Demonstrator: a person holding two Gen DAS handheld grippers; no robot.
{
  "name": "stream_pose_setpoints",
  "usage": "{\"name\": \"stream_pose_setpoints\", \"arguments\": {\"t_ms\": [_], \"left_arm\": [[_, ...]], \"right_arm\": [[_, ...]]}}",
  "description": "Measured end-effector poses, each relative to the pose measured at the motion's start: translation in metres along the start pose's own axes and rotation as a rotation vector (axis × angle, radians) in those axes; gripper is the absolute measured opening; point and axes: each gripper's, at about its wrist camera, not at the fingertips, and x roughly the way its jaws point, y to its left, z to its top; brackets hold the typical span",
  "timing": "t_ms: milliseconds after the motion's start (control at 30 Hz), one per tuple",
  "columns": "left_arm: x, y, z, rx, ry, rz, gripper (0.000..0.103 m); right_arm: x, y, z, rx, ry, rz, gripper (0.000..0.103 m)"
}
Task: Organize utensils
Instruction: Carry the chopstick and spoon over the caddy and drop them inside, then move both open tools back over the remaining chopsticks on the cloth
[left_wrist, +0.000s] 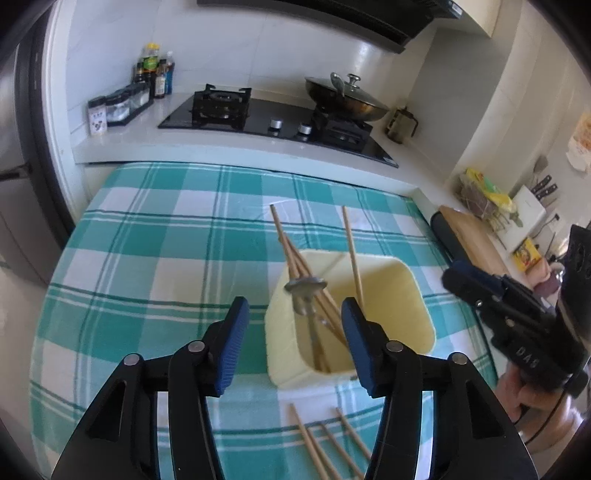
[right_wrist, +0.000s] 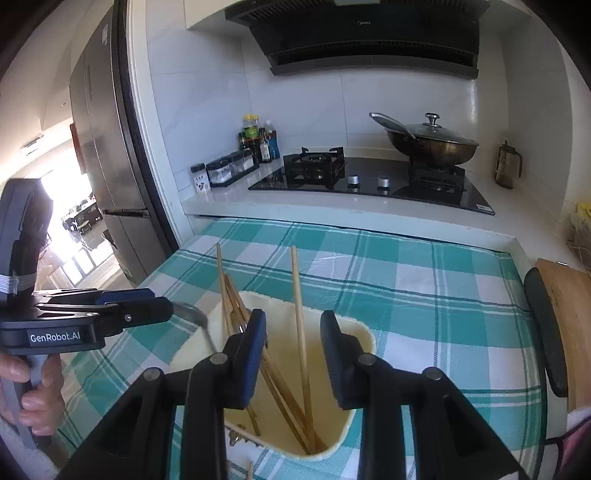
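- Pale yellow plastic forms the bin (left_wrist: 406, 295) that is set on the desk, over a teal-and-white checked cloth (left_wrist: 166, 240).
- Several wooden chopsticks (right_wrist: 301, 332) are leaned inside the bin, their upper ends rising past its far rim; a metal spoon (left_wrist: 304, 286) is propped among them, bowl uppermost.
- More chopsticks (left_wrist: 325, 443) are seen lying loose on the cloth, just in front of the bin (partly hidden behind the left gripper's own frame).
- The left gripper (left_wrist: 293, 339) is held above the bin's near-left edge; its jaws are spread wide and nothing is gripped between them.
- The right gripper (right_wrist: 293, 358) is poised directly over the bin's mouth, jaws likewise parted and empty, with one upright chopstick seen in the gap between them (whether it is touched cannot be told).
- Behind the desk, a gas hob (right_wrist: 369, 177) with a lidded wok (right_wrist: 432, 142) is visible.
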Motion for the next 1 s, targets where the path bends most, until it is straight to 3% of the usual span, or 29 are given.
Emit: {"name": "stream_pose_setpoints", "arguments": {"t_ms": [67, 167, 300, 467, 633, 1000], "left_arm": [[-0.021, 0.007, -0.019, 0.034, 0.019, 0.014, 0.067], [-0.039, 0.02, -0.067, 0.055, 0.071, 0.036, 0.08], [-0.031, 0.031, -0.152, 0.047, 0.151, 0.073, 0.08], [-0.007, 0.031, -0.22, -0.013, 0.125, 0.142, 0.08], [0.008, 0.025, -0.24, -0.018, 0.099, 0.179, 0.08], [0.019, 0.013, -0.247, 0.053, 0.087, 0.235, 0.095]], "right_arm": [[-0.023, 0.001, -0.004, -0.012, -0.007, 0.001, 0.032], [-0.059, 0.004, -0.035, -0.058, 0.02, -0.035, 0.046], [-0.09, -0.004, -0.117, -0.047, 0.104, -0.111, 0.046], [-0.104, -0.022, -0.221, 0.079, 0.184, -0.22, 0.046], [-0.106, -0.036, -0.277, 0.189, 0.238, -0.281, 0.046], [-0.106, -0.032, -0.281, 0.188, 0.238, -0.338, 0.049]]}}
